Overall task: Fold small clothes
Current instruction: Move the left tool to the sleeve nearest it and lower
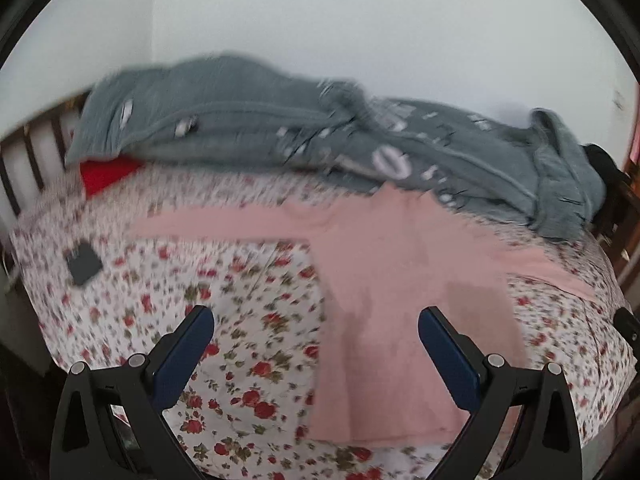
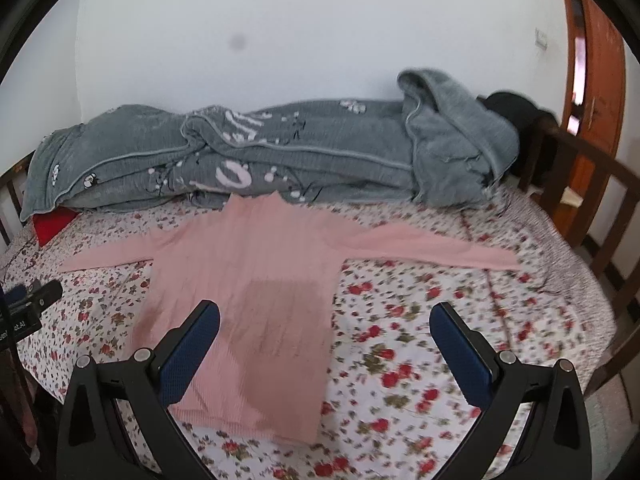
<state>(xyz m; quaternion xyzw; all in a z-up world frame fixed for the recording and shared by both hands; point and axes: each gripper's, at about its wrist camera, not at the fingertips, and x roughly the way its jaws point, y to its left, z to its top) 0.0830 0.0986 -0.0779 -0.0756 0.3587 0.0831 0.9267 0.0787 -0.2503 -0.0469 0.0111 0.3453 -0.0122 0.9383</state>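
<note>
— Where are your grippers?

— My left gripper (image 1: pixel 316 320) hangs spread wide, holding nothing; my right gripper (image 2: pixel 325 316) likewise.

— And the garment?

— The pink sweater (image 2: pixel 256 280) lies flat on the floral bedsheet (image 2: pixel 420 340), hem toward me, collar at twelve o'clock by the grey blanket (image 2: pixel 240 152). Sleeves run nine to three. From my left it sits at one o'clock; from my right, eleven. Neither seems clearly nearer

Plain white wall (image 2: pixel 280 20), dark wooden bed frame (image 2: pixel 592 184), floral bedsheet (image 2: pixel 420 340), perhaps an orange-brown door (image 2: pixel 600 80)
</note>
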